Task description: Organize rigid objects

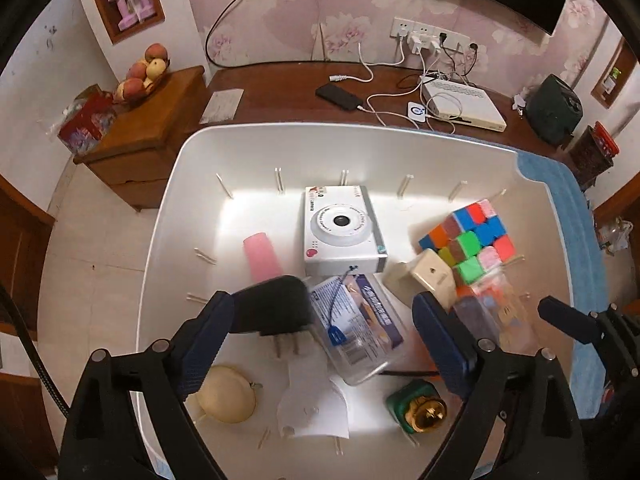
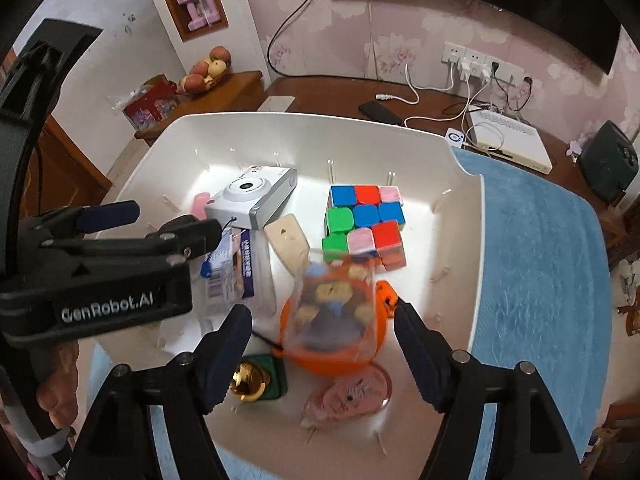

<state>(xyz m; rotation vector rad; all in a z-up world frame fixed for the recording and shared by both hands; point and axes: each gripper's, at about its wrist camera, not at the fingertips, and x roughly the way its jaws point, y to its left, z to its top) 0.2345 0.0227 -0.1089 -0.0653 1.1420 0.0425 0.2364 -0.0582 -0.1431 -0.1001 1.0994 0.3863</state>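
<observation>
A white bin (image 1: 192,184) (image 2: 476,240) holds many rigid objects. My left gripper (image 1: 324,332) is open above it; a black plug adapter (image 1: 276,310) lies blurred by its left finger, apart from the right one. Between the fingers lies a clear case with a blue label (image 1: 360,328). My right gripper (image 2: 322,344) is open over a blurred clear box of small pieces (image 2: 334,304) that rests on an orange object (image 2: 340,356). A white camera (image 1: 340,232) (image 2: 252,196) and a colour cube (image 1: 476,240) (image 2: 368,220) sit at the back.
In the bin: pink cup (image 1: 262,256), beige socket (image 1: 432,276), cream round thing (image 1: 226,394), green-and-gold bell (image 1: 420,406) (image 2: 256,378), pink tape dispenser (image 2: 352,394). A blue towel (image 2: 540,260) lies right of the bin. Behind are a wooden desk with cables, a phone (image 1: 340,96) and a router (image 1: 464,106).
</observation>
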